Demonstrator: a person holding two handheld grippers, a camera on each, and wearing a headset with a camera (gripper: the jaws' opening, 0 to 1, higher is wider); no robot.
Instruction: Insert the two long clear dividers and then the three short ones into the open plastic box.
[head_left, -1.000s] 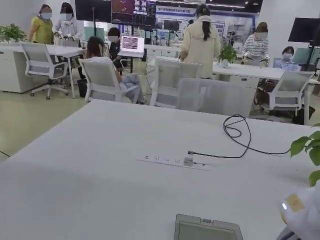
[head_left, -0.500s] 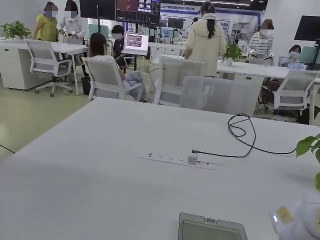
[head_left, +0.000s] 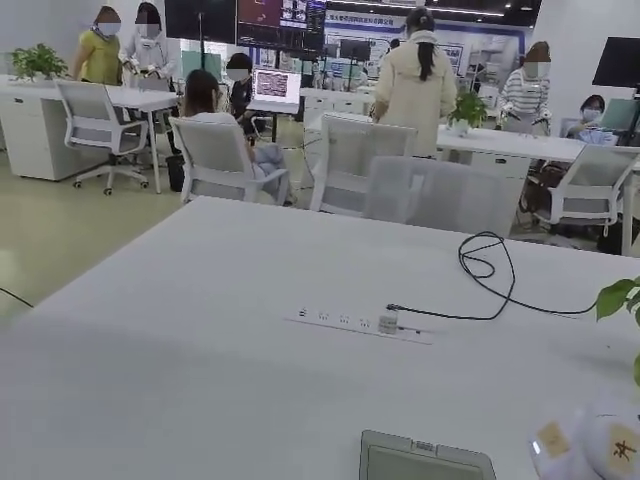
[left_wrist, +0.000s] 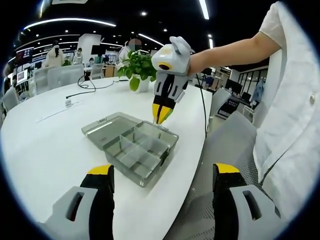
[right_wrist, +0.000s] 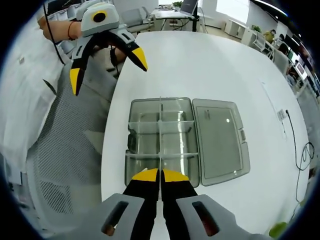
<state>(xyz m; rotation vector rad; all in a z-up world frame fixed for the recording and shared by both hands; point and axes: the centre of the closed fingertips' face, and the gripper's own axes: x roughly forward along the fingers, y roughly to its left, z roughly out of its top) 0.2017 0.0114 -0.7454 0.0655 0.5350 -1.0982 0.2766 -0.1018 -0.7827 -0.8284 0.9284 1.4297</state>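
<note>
The open clear plastic box (right_wrist: 160, 142) lies near the table's edge with its lid (right_wrist: 220, 140) folded flat beside it. Clear dividers cross it and split it into compartments. My right gripper (right_wrist: 160, 175) hangs right above the box, shut on a thin clear divider (right_wrist: 160, 135) seen edge-on and running down the box's middle. In the left gripper view the right gripper (left_wrist: 161, 119) points down at the far rim of the box (left_wrist: 132, 147). My left gripper (left_wrist: 162, 172) is held off the table edge, open and holding nothing, and appears again as the left gripper (right_wrist: 107, 69).
The lid (head_left: 425, 462) and a gripper's white housing (head_left: 590, 448) sit at the head view's bottom edge. A power strip (head_left: 360, 322) with a looping black cable (head_left: 490, 270) lies mid-table. A potted plant (left_wrist: 137, 67) stands beyond the box. A mesh chair (right_wrist: 65, 150) is beside the table, with several people behind.
The white gripper housing at the lower right of the head view has sunk a little lower beside the lid. The head camera has drifted slightly.
</note>
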